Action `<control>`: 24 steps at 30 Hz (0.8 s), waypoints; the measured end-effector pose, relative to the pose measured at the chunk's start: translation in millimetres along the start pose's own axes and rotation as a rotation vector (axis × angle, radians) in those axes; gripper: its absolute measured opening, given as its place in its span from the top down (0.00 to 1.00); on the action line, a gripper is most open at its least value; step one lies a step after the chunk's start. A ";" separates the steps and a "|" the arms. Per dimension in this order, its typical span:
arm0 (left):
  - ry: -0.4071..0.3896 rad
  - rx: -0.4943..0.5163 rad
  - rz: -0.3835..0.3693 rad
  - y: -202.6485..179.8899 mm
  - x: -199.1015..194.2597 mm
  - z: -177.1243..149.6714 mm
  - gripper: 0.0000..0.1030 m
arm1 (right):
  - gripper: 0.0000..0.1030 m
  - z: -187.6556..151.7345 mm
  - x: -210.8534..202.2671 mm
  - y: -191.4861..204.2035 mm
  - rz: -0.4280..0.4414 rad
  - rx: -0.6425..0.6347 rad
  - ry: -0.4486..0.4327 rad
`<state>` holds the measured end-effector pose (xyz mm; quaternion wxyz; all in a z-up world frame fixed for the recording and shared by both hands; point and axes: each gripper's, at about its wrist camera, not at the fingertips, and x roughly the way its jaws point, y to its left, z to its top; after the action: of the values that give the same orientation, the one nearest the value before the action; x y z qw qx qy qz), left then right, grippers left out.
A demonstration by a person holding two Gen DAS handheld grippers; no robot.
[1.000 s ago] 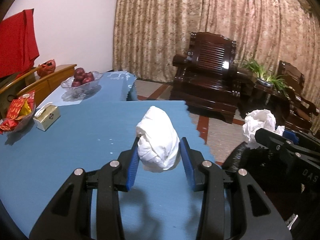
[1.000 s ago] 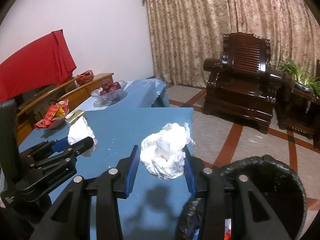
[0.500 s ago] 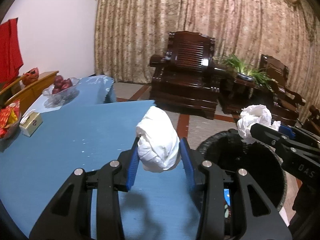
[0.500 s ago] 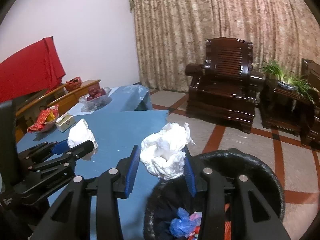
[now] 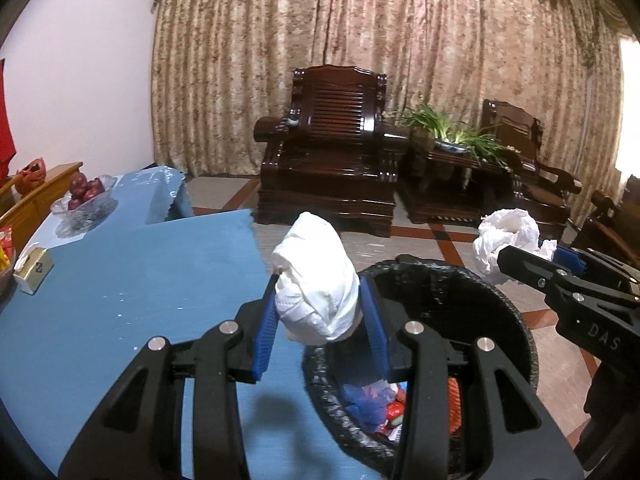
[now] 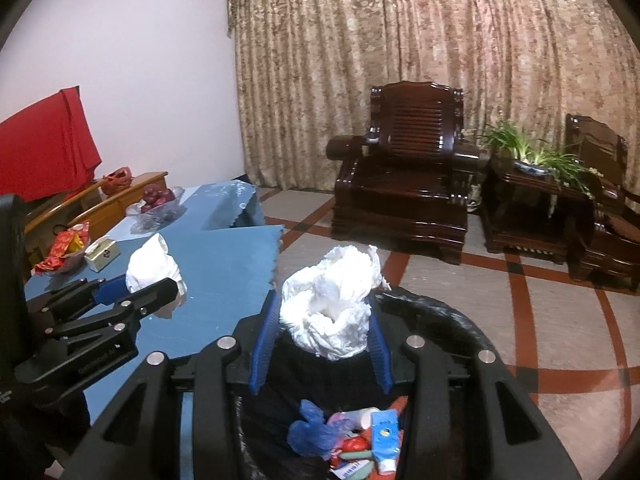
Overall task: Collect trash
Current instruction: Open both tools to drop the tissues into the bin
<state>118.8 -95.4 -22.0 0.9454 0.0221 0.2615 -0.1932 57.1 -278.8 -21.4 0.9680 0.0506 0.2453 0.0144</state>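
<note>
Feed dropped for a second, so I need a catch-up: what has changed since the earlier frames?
Both grippers swung off the blue table toward the black bin. The right gripper now hangs over its opening; the left gripper is at its rim. Unchanged: each stays clamped on its white tissue wad; nothing dropped.

My own fingers hide much of the bin [image 6: 452, 312], and the wrappers [image 6: 368, 440] inside it are too jumbled for me to name; the red cloth [image 5: 6, 128] is cut off.

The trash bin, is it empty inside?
No, the trash bin already holds blue plastic and colourful wrappers.
</note>
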 end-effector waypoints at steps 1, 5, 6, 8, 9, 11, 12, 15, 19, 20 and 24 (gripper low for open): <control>0.001 0.003 -0.005 -2.9 0.9 -0.2 0.62 | 0.60 -2.0 -2.2 -3.9 -0.010 0.003 0.001; 0.005 0.019 -0.027 -13.9 4.8 -2.4 0.62 | 0.60 -7.2 -6.8 -17.0 -0.038 0.019 0.008; 0.007 0.024 -0.032 -16.5 5.8 -3.2 0.62 | 0.60 -7.9 -6.8 -19.0 -0.043 0.023 0.010; 0.010 0.029 -0.045 -22.7 8.3 -5.1 0.62 | 0.60 -10.9 -8.9 -25.1 -0.059 0.031 0.013; 0.012 0.031 -0.050 -25.1 9.9 -5.5 0.62 | 0.60 -11.6 -9.8 -27.6 -0.064 0.034 0.015; 0.015 0.038 -0.060 -31.4 14.0 -7.8 0.62 | 0.60 -12.5 -10.0 -32.3 -0.076 0.041 0.019; 0.015 0.041 -0.065 -34.5 15.8 -9.2 0.62 | 0.60 -13.6 -10.4 -35.0 -0.083 0.043 0.020; 0.021 0.054 -0.080 -44.9 23.7 -14.1 0.62 | 0.60 -16.9 -9.9 -43.4 -0.099 0.049 0.028; 0.043 0.073 -0.103 -54.2 38.6 -23.8 0.62 | 0.59 -20.7 -2.8 -52.5 -0.120 0.051 0.047; 0.050 0.077 -0.107 -55.8 42.0 -26.2 0.62 | 0.59 -22.2 -0.5 -54.4 -0.123 0.052 0.054; 0.086 0.086 -0.126 -60.2 59.2 -35.7 0.62 | 0.59 -29.4 7.1 -60.2 -0.134 0.059 0.078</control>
<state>125.4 -166.9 -79.1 0.9174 0.0546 0.2943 -0.2623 49.5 -335.6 -56.8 0.9547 0.0619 0.2858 -0.0559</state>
